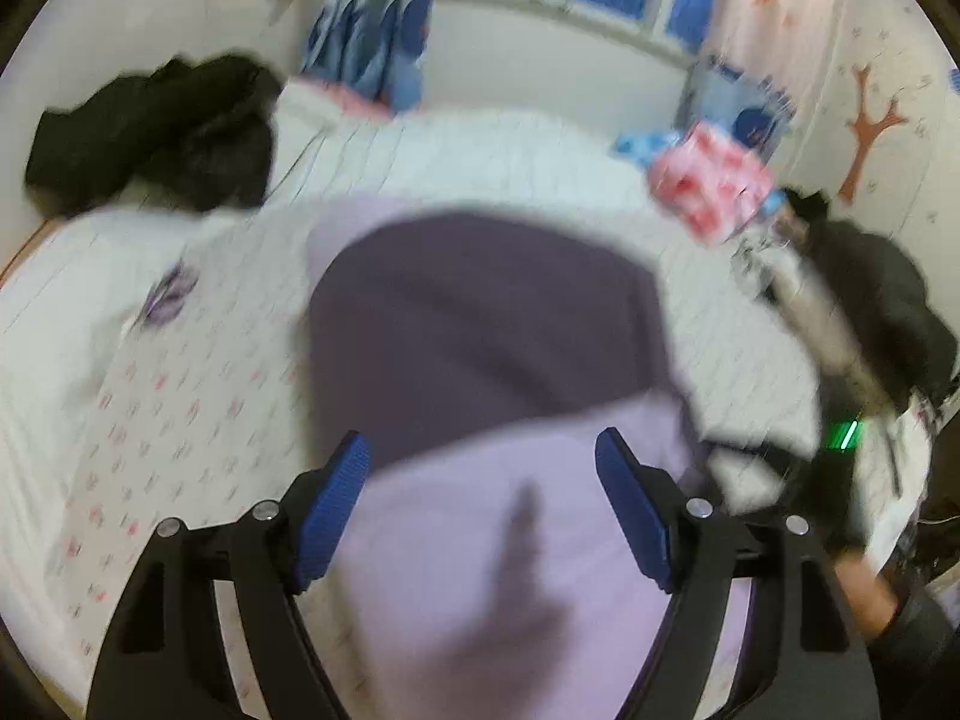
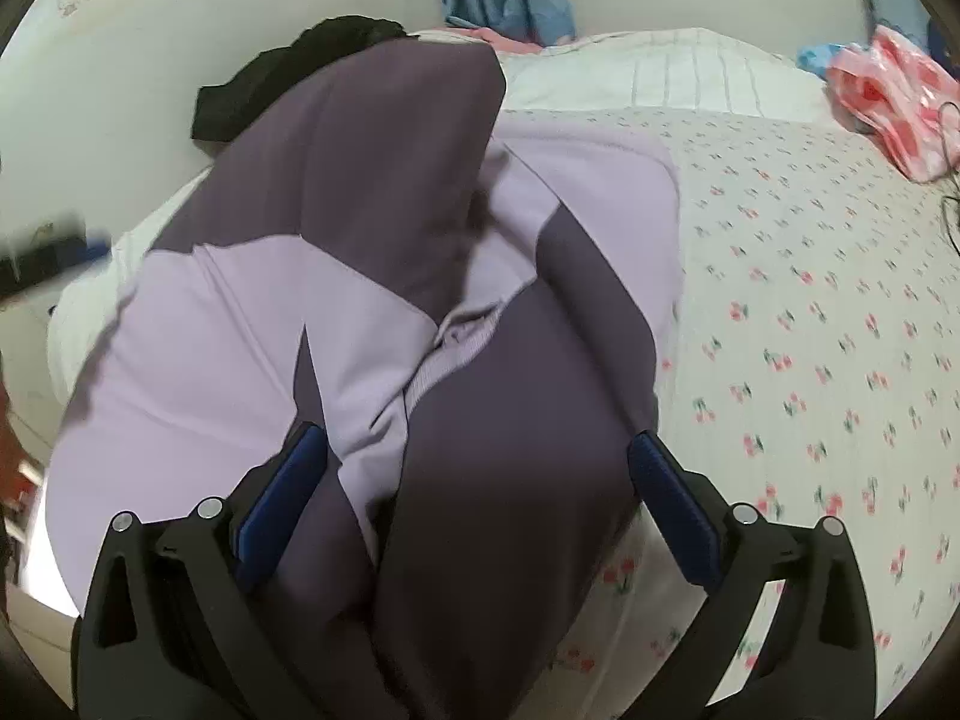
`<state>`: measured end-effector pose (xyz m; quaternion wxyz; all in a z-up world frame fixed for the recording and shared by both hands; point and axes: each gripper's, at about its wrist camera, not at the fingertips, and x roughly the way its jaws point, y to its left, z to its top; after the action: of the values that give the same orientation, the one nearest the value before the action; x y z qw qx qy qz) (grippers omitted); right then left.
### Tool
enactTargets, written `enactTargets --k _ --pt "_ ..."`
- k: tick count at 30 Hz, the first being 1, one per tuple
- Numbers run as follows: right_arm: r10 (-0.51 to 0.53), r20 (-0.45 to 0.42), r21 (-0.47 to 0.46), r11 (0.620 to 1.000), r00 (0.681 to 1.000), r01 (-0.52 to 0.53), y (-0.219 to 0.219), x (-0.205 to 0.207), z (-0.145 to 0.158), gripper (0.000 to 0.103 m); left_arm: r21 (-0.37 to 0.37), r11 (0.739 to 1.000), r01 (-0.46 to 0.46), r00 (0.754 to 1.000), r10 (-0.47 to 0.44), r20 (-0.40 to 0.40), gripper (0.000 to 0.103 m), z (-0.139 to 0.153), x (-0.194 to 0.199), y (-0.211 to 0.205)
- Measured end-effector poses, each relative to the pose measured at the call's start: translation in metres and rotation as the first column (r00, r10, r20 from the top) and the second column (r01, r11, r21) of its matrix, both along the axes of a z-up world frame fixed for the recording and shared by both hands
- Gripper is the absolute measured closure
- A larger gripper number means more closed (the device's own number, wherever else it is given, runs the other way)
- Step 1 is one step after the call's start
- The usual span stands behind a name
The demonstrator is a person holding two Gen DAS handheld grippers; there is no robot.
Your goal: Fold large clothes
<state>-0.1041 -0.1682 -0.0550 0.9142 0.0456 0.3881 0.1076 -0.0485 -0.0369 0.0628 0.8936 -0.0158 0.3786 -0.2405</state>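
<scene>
A large garment in lilac and dark purple (image 1: 480,324) lies on the bed. In the left wrist view my left gripper (image 1: 483,450) is open, its blue pads either side of the lilac part, close above it. In the right wrist view the same garment (image 2: 372,276) lies folded over in layers, with a ribbed lilac cuff (image 2: 456,348) in the middle. My right gripper (image 2: 474,450) is open, its jaws spread wide over the dark purple fold. The left view is blurred. Whether either gripper touches the cloth is unclear.
The bed has a white sheet with small pink flowers (image 2: 810,360). Black clothes (image 1: 162,126) are heaped at the far left by the wall. A pink-and-white bag (image 1: 708,186) and dark items (image 1: 870,294) lie at the right. A window and blue curtain (image 1: 372,24) stand behind.
</scene>
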Motion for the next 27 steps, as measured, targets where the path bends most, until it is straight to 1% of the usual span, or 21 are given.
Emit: enactTargets --k 1,3,4,5,6,7,9,10,12,14,15,16,17,18,19,20,22,23,24,26,27 --pt "-0.004 0.001 -0.008 1.000 1.000 0.004 0.003 -0.002 -0.002 0.007 -0.003 1.000 0.015 1.000 -0.015 -0.008 0.028 -0.003 0.006 -0.005" --pt "0.000 -0.012 -0.017 1.000 1.000 0.000 0.003 -0.002 -0.006 0.007 -0.012 0.999 0.052 0.991 -0.053 -0.119 0.028 -0.032 0.029 -0.022" --pt "0.009 -0.045 -0.006 1.000 0.999 -0.009 -0.003 0.003 -0.002 0.007 0.045 0.998 0.042 0.993 -0.037 -0.112 0.028 -0.050 0.034 -0.032" --pt "0.013 -0.071 0.010 1.000 0.997 -0.013 -0.006 0.006 0.004 0.007 0.130 0.991 0.033 0.997 -0.024 -0.074 0.027 -0.059 0.032 -0.043" --pt "0.009 -0.082 0.015 1.000 0.997 -0.008 -0.009 0.008 0.013 0.007 0.163 0.986 0.026 0.999 -0.019 -0.047 0.027 -0.060 0.029 -0.047" --pt "-0.024 -0.048 -0.008 1.000 0.999 0.023 -0.012 0.010 0.030 0.007 0.152 0.988 0.029 0.999 -0.024 -0.034 0.027 -0.058 0.026 -0.047" --pt "-0.063 0.061 0.019 0.998 0.996 0.062 -0.017 0.017 0.062 0.007 0.132 0.991 0.029 0.999 -0.026 -0.021 0.028 -0.058 0.026 -0.042" --pt "-0.079 0.089 0.059 0.996 0.993 0.073 -0.018 0.029 0.078 0.007 0.127 0.991 0.027 1.000 -0.025 -0.015 0.028 -0.059 0.026 -0.041" --pt "-0.054 0.089 0.105 0.993 0.995 0.045 -0.012 0.055 0.087 0.007 0.133 0.991 0.028 1.000 -0.028 0.002 0.028 -0.062 0.020 -0.042" --pt "-0.094 0.028 0.000 0.996 0.995 0.094 -0.003 0.088 0.065 0.007 0.154 0.987 0.038 0.998 -0.043 0.035 0.028 -0.062 0.011 -0.048" --pt "-0.121 -0.013 -0.046 0.992 0.993 0.120 -0.007 0.102 0.036 0.007 0.161 0.986 0.043 0.997 -0.053 0.052 0.028 -0.070 0.007 -0.054" --pt "-0.127 -0.049 -0.005 0.992 0.991 0.127 -0.017 0.108 0.011 0.007 0.163 0.985 0.050 0.996 -0.060 0.060 0.028 -0.074 0.005 -0.058" --pt "-0.124 -0.088 0.109 0.985 0.988 0.134 -0.033 0.111 -0.016 0.005 0.151 0.987 0.059 0.996 -0.068 0.055 0.028 -0.075 0.006 -0.061" --pt "-0.133 -0.126 0.254 0.954 0.983 0.161 -0.055 0.110 -0.046 0.005 0.118 0.990 0.077 0.996 -0.082 0.034 0.028 -0.075 0.012 -0.064" --pt "-0.145 -0.132 0.272 0.946 0.981 0.176 -0.061 0.108 -0.054 0.006 0.104 0.991 0.088 0.996 -0.090 0.018 0.028 -0.075 0.017 -0.070" --pt "-0.150 -0.140 0.265 0.947 0.979 0.183 -0.061 0.108 -0.053 0.006 0.129 0.987 0.095 0.995 -0.098 0.016 0.028 -0.077 0.021 -0.079" --pt "-0.163 -0.163 0.176 0.966 0.973 0.191 -0.055 0.106 -0.030 0.007 0.177 0.979 0.098 0.994 -0.105 0.034 0.027 -0.080 0.020 -0.088" --pt "-0.169 -0.160 0.141 0.971 0.973 0.192 -0.053 0.103 -0.019 0.007 0.180 0.979 0.096 0.993 -0.106 0.043 0.027 -0.080 0.017 -0.087" --pt "-0.165 -0.140 0.114 0.977 0.976 0.182 -0.050 0.089 0.001 0.007 0.159 0.982 0.098 0.993 -0.107 0.049 0.027 -0.079 0.014 -0.080" --pt "-0.132 -0.083 0.117 0.983 0.988 0.142 -0.048 0.060 0.028 0.007 0.119 0.988 0.101 0.993 -0.107 0.042 0.027 -0.077 0.011 -0.067" --pt "-0.110 -0.052 0.099 0.988 0.993 0.115 -0.042 0.036 0.039 0.007 0.103 0.989 0.103 0.994 -0.108 0.036 0.027 -0.076 0.011 -0.063"
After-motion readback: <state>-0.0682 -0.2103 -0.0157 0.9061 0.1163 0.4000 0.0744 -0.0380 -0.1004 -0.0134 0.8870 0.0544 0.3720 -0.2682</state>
